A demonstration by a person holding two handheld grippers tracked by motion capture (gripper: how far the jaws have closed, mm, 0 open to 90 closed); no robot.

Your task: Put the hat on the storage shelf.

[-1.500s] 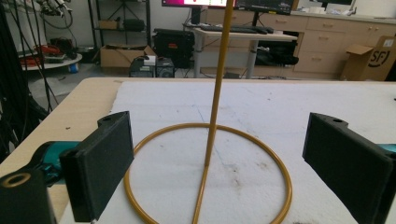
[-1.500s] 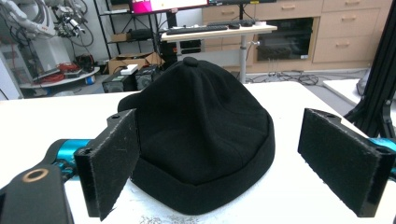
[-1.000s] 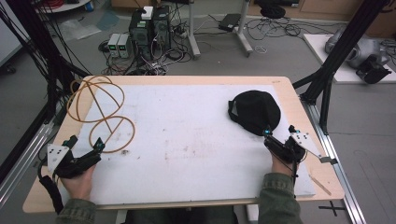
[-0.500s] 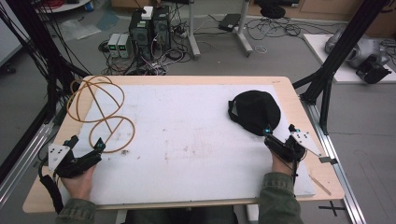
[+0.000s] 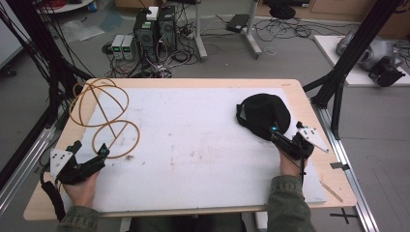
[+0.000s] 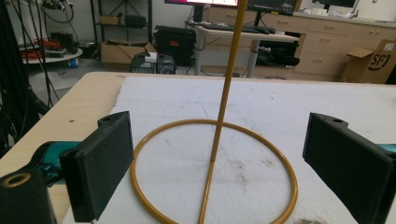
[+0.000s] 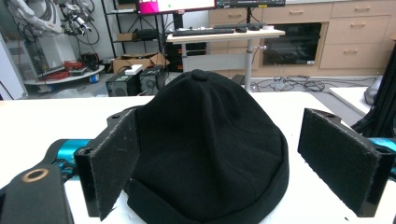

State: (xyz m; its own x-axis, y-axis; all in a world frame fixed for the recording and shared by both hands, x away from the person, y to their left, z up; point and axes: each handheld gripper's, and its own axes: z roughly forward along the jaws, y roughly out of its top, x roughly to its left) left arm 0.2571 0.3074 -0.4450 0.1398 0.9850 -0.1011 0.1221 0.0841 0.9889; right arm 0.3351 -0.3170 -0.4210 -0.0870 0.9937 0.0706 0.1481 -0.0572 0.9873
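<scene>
Left tool (image 5: 89, 153) rested near the front left corner of the worktop (image 5: 193, 83), held in the person's left hand (image 5: 82, 186), with its jaws spread wide. Right tool (image 5: 285, 137) sat near the right edge, held in the right hand (image 5: 290, 164), its jaws likewise spread wide. A white mat (image 5: 193, 140) covered most of the wooden surface. A yellow wire frame (image 5: 104, 116), made of a flat ring with hoops rising from it, stood at the left side; in the left gripper view its ring (image 6: 215, 172) lay on the mat between and just beyond the two black jaws, untouched, with an upright hoop rising through the middle of the gap. A black beanie hat (image 5: 263, 113) lay at the right side of the mat; in the right gripper view the hat (image 7: 205, 154) sat between the jaws, its left side just beside or against the left jaw, and which could not be told, while the right jaw stood clear of it. Behind the worktop, computer towers (image 5: 154, 26) and loose cables lay on the floor. Compared with the earlier frames, both tools, the frame and the hat held the same positions.
</scene>
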